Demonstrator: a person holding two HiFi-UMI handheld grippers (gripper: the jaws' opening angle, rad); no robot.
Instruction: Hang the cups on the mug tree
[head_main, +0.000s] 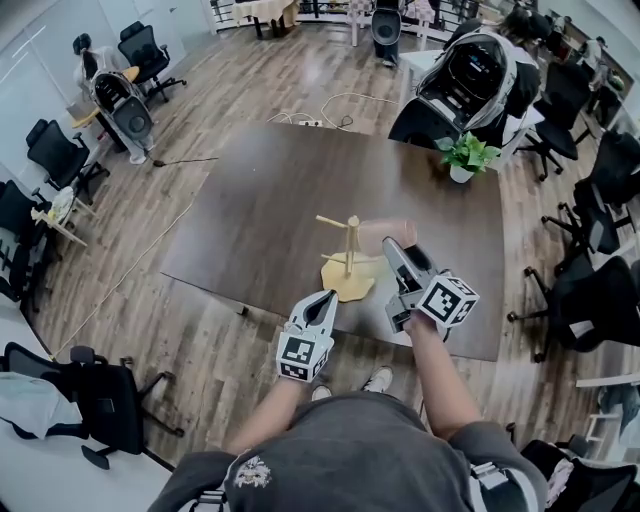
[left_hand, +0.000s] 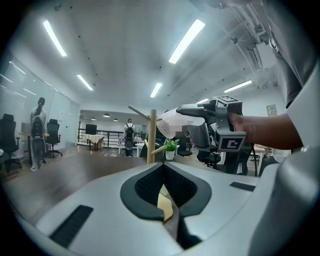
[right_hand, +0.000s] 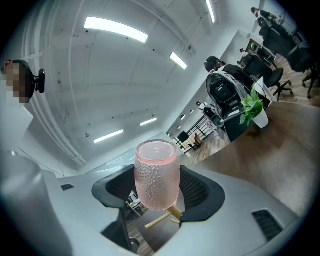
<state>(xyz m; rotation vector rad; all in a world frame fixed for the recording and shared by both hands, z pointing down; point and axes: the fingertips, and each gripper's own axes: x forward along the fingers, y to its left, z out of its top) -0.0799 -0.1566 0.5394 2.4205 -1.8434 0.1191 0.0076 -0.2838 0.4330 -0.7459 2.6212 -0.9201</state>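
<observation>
A wooden mug tree (head_main: 349, 242) on a yellow base (head_main: 346, 279) stands near the front edge of the dark table (head_main: 260, 200). My right gripper (head_main: 392, 243) is shut on a pink dimpled cup (head_main: 384, 231), which lies sideways just right of the tree's top pegs. In the right gripper view the cup (right_hand: 156, 175) fills the space between the jaws, with wooden pegs (right_hand: 165, 218) under it. My left gripper (head_main: 322, 303) is shut and holds nothing, just in front of the base. Its view shows the tree post (left_hand: 152, 136), the cup (left_hand: 171, 122) and the right gripper (left_hand: 212, 125) beyond.
A small potted plant (head_main: 466, 156) stands at the table's far right corner. Office chairs (head_main: 58, 155) ring the room on both sides, with one (head_main: 95, 400) close at my left. A cable (head_main: 330, 108) lies on the wooden floor behind the table.
</observation>
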